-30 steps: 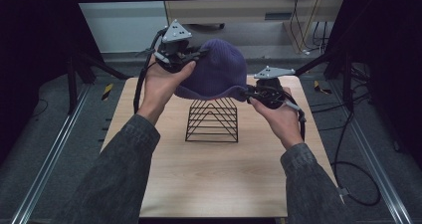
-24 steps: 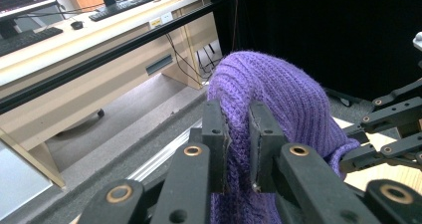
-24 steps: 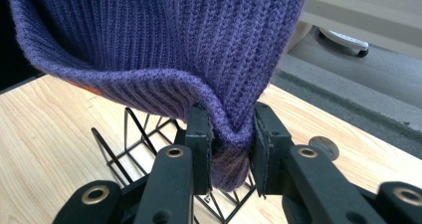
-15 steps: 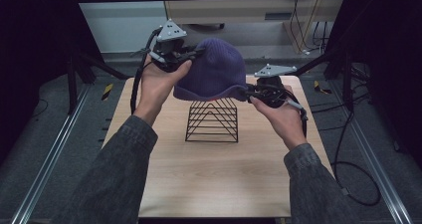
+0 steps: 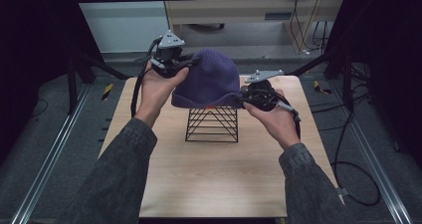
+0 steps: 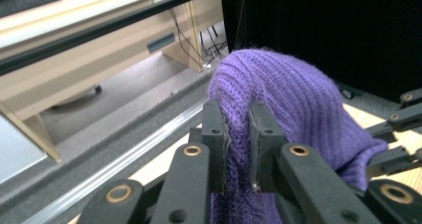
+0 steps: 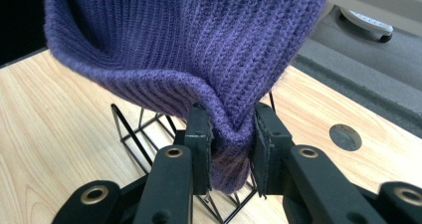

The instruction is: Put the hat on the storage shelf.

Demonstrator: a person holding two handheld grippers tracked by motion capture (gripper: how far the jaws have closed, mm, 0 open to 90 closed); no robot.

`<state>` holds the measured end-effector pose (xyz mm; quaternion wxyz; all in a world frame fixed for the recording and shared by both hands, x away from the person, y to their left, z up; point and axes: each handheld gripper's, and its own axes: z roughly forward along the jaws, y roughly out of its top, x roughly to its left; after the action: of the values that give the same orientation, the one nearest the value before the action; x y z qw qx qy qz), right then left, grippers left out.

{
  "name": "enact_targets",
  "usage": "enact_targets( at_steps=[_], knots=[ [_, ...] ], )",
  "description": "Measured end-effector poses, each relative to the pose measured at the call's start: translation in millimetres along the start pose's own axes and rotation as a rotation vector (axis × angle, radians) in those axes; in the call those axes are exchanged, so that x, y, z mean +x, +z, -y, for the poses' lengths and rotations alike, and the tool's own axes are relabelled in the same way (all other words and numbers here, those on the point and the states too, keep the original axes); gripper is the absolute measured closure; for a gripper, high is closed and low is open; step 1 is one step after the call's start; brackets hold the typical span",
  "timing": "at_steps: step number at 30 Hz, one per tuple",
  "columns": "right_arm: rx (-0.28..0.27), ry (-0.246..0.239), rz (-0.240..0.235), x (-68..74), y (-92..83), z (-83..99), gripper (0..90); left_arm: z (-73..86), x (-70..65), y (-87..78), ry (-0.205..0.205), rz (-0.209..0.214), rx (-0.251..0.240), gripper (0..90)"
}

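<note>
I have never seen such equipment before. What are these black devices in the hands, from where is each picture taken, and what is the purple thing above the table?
A person stands at a wooden table and holds a hand-operated tool in each hand. Each tool ends in two black jaws that pinch like tongs. No robot arm is involved.

The high view comes from a camera above the person, looking down: the forearms enter from the bottom, with the left gripper on the left and the right gripper on the right. The other two pictures come from small cameras mounted on the tools, looking along their own jaws.

The purple thing is a knitted beanie. Both tools are shut on it: the left one pinches a fold of the knit high up on the hat's side, the right one pinches its lower edge. The hat hangs over a black wire pyramid stand on the table.
</note>
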<state>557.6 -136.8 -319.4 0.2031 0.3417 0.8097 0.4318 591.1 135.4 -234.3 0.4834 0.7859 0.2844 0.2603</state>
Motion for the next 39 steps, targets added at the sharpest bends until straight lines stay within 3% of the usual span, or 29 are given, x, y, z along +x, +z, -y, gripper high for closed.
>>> enact_targets(
  at_steps=[11, 16, 25, 34, 39],
  knots=[
    [0.052, -0.005, 0.008, -0.9, 3.2, 8.9, 72.3, 12.1, -2.3, 12.4, 0.002, 0.005, 0.032, 79.5],
    [0.08, 0.007, 0.023, -0.9, 7.1, 16.0, 72.3, 16.6, -6.7, 18.4, 0.032, 0.011, 0.066, 79.4],
    [0.113, 0.013, 0.02, 0.1, 13.2, 27.6, 71.9, 28.6, -7.1, 21.9, 0.006, 0.023, 0.067, 79.3],
    [0.11, 0.006, 0.013, 2.6, 16.6, 32.0, 71.9, 39.2, -2.6, 16.5, -0.019, 0.054, 0.054, 78.8],
    [0.115, 0.0, 0.011, 3.6, 15.3, 34.8, 72.0, 38.1, -6.5, 14.5, -0.008, 0.063, 0.048, 78.8]
  ],
)
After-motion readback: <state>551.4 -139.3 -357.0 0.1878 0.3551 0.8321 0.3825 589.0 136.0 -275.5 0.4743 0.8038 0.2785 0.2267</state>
